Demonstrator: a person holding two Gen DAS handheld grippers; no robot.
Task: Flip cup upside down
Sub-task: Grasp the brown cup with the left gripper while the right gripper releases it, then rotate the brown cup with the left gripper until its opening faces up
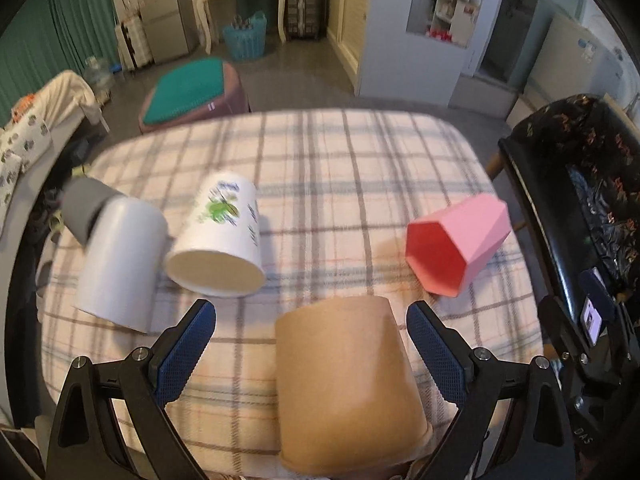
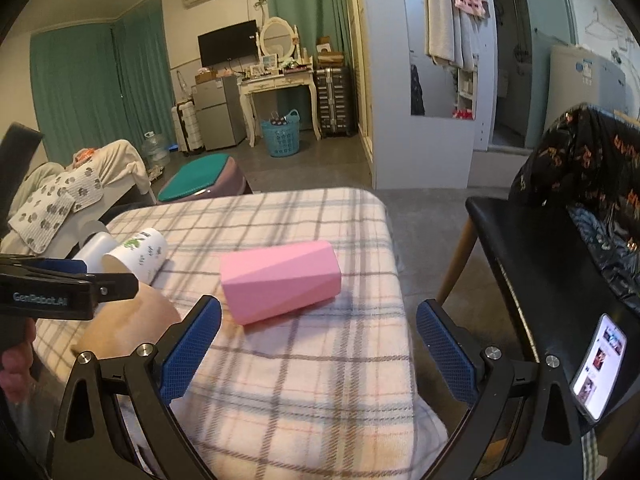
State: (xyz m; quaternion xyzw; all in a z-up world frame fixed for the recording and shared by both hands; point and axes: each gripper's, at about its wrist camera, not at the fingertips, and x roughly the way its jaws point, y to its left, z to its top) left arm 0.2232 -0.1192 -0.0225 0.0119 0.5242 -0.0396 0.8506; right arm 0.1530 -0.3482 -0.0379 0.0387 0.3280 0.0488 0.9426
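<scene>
The left gripper has its jaws spread wide either side of the brown paper cup, with a clear gap on both sides — nothing is clamped yet. In the left wrist view this cup sits at 6 o'clock on the checked worktop, its closed base toward the top of the view and its rim nearest the camera; whether it stands inverted or lies tilted is hard to tell through the blur.

The other cups lie on their sides: the printed white cup at 9 o'clock, the pink faceted cup at 3 o'clock, and a plain white bottle just beside the printed one.

The right gripper hangs with jaws apart and empty, the pink cup just ahead at 12 o'clock.

The step looks like the approach to a grasp — next, close squarely on a cup wall and rotate the wrist.
</scene>
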